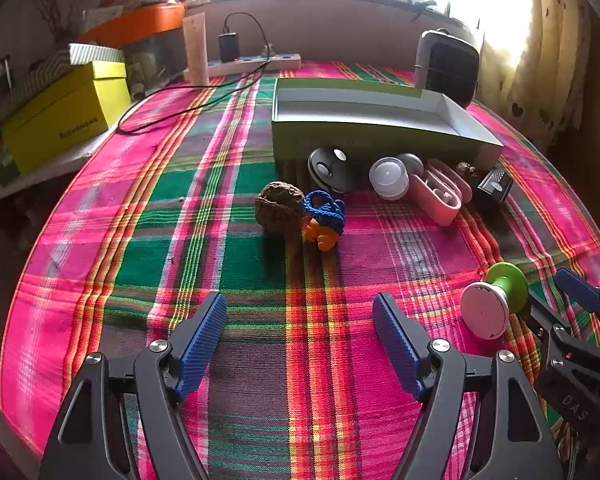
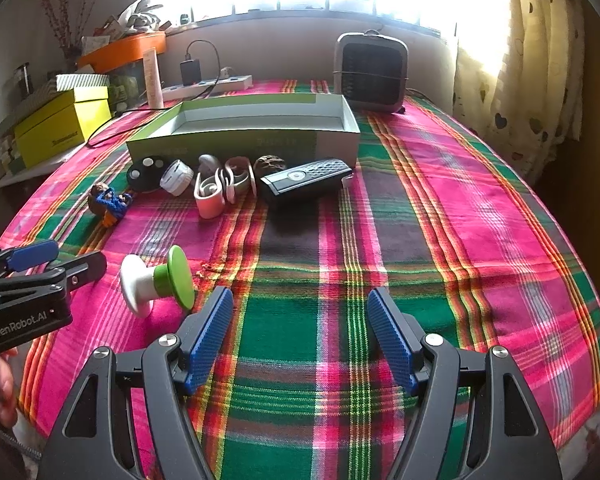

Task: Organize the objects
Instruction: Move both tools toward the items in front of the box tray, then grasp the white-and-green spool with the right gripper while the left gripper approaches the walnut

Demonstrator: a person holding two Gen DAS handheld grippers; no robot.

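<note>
In the right wrist view, the open box (image 2: 244, 136) sits at upper centre on the cloth (image 2: 440, 208), the fan (image 2: 370, 72) behind its right end. Before the box runs a row: disc (image 2: 146, 174), jar (image 2: 176, 177), earbud case (image 2: 210, 196), remote (image 2: 306, 178). The spool (image 2: 156, 280) lies alone, lower left

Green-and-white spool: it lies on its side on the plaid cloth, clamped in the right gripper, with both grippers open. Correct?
Not quite. The green-and-white spool lies on its side on the plaid cloth, but free beside the right gripper, not clamped, as the right wrist view shows. The left gripper is open too.
</note>
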